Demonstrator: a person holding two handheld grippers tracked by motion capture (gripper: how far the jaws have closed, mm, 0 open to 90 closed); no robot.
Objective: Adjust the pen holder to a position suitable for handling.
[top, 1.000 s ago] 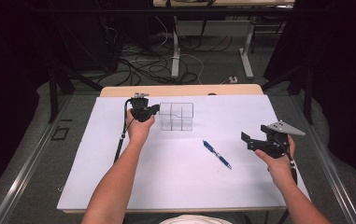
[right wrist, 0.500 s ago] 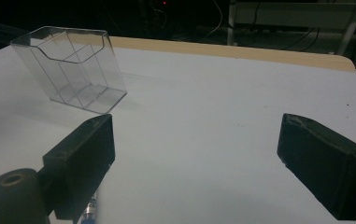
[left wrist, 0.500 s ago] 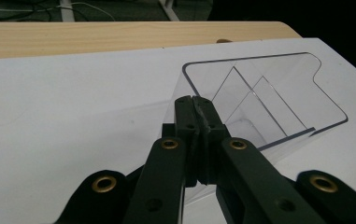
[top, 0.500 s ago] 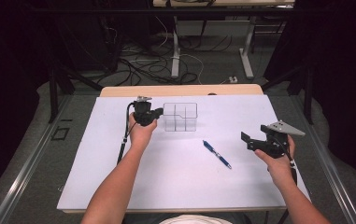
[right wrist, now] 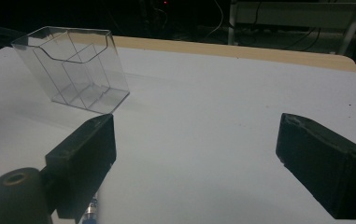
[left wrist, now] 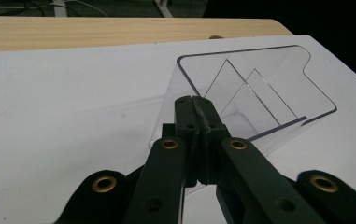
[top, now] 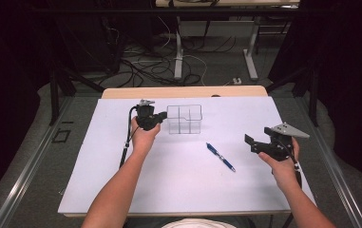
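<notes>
Fingers of our left gripper (left wrist: 195, 100) press together at the clear holder's (top: 185, 118) near wall on the white tabletop (top: 178, 190), while our right gripper (top: 257, 142) stays spread beside the pen (top: 220, 157).

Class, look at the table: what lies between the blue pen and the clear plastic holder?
Nothing: in the high view, bare white table separates the blue pen from the clear plastic holder.

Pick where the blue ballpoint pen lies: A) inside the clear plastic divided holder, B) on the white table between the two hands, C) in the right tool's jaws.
B: the blue ballpoint pen lies flat on the white table, apart from the clear plastic divided holder and the open right tool.
</notes>
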